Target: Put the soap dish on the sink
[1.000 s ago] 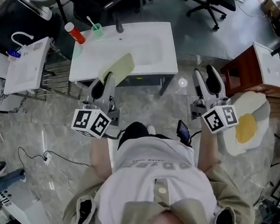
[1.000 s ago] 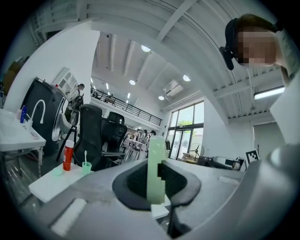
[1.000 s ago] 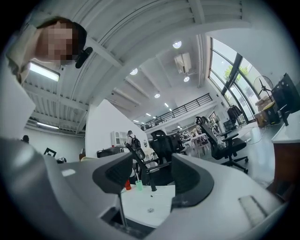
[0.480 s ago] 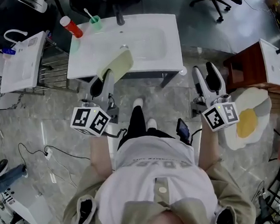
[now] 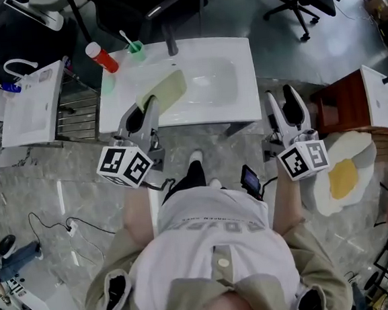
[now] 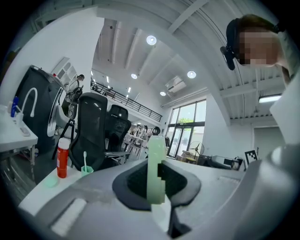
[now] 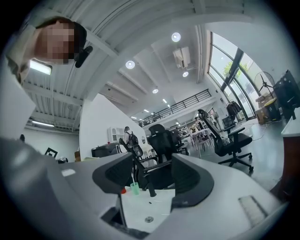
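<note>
A pale green soap dish (image 5: pixel 163 91) is clamped edge-on in my left gripper (image 5: pixel 150 106), which is shut on it and holds it over the front left of the white sink (image 5: pixel 237 106). In the left gripper view the soap dish (image 6: pixel 156 169) stands as a thin upright slab between the dark pads. My right gripper (image 5: pixel 283 100) is open and holds nothing, level with the sink's front right corner. Through its jaws in the right gripper view I see the sink top (image 7: pixel 154 208) with its drain.
At the sink's back left stand a red bottle (image 5: pixel 104 57), a green cup with a toothbrush (image 5: pixel 135 49) and a dark tap (image 5: pixel 170 41). A second white basin (image 5: pixel 33 104) lies to the left, a brown cabinet (image 5: pixel 358 106) and an egg-shaped rug (image 5: pixel 341 175) to the right. Office chairs stand behind.
Both grippers have moved forward toward the sink. The soap dish, still gripped, now hangs over the basin rather than at its front edge.
</note>
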Tool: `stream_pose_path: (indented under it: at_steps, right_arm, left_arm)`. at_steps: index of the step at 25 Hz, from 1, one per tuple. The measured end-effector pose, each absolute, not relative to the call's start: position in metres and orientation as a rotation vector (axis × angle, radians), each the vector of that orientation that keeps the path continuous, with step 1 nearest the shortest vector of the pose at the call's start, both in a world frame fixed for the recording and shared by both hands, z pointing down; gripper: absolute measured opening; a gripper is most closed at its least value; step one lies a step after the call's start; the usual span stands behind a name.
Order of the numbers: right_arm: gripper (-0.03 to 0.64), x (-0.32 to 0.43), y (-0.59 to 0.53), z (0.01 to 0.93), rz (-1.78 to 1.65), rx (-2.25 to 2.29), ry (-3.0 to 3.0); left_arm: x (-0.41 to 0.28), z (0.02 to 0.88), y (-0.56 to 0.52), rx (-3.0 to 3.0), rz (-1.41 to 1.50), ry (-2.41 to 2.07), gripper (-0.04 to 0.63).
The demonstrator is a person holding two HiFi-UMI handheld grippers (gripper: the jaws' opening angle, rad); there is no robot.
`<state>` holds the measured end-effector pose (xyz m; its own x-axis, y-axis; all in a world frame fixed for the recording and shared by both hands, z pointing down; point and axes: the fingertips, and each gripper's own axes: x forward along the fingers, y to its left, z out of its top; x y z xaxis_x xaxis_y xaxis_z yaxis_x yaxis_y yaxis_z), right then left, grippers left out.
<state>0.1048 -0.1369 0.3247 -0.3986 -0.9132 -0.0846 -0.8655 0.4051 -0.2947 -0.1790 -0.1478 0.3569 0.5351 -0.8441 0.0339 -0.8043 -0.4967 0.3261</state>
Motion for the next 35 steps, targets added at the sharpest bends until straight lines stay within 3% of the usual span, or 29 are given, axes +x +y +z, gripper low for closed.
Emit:
stream_pose_path:
  at_steps: [13, 35]
  right_arm:
    - [0.247, 0.056, -0.218, 0.306, -0.276, -1.52, 2.479]
    - [0.245, -0.01, -0.249, 0.41, -0.614, -1.349, 2.881]
  left_arm:
    - [-0.168, 0.339, -0.232, 2.577, -0.19, -1.145, 0.025]
    - [-0.086, 0.406, -0.248, 2.491, -0.131, -0.598, 0.025]
